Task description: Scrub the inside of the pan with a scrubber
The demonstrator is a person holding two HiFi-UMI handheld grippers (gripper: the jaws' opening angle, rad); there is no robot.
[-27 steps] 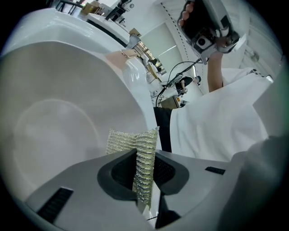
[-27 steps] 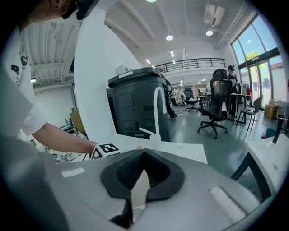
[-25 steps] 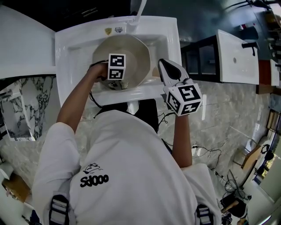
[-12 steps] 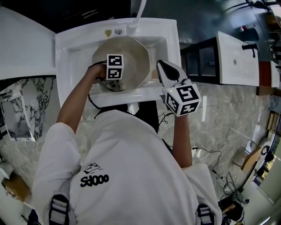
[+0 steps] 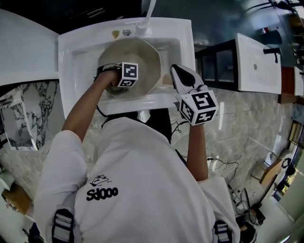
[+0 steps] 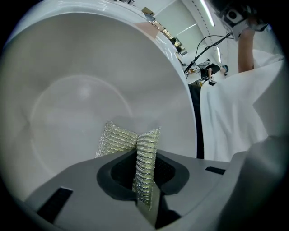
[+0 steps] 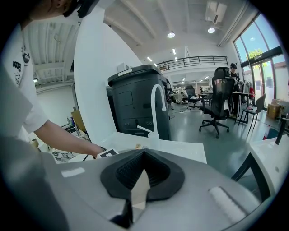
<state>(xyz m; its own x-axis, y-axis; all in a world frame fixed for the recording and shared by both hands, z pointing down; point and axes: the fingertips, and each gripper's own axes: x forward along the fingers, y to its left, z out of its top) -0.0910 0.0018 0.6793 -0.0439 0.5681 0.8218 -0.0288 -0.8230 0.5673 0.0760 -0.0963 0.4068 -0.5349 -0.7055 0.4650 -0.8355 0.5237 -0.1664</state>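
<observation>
A round beige pan lies in the white sink. My left gripper reaches down into it from the near rim. In the left gripper view the pan's smooth inside fills the picture. There my left gripper is shut on a folded silvery mesh scrubber, whose free end rests against the pan's wall. My right gripper is at the pan's right edge. Its jaws are shut on a thin beige strip, which looks like the pan's handle.
A white faucet stands at the sink's far rim, and the faucet also shows in the right gripper view. Right of the sink are a dark cabinet and a second white basin. Cables lie on the marble floor.
My left gripper has pushed farther into the pan with the scrubber, and its marker cube has tipped over. The right gripper has barely moved.
</observation>
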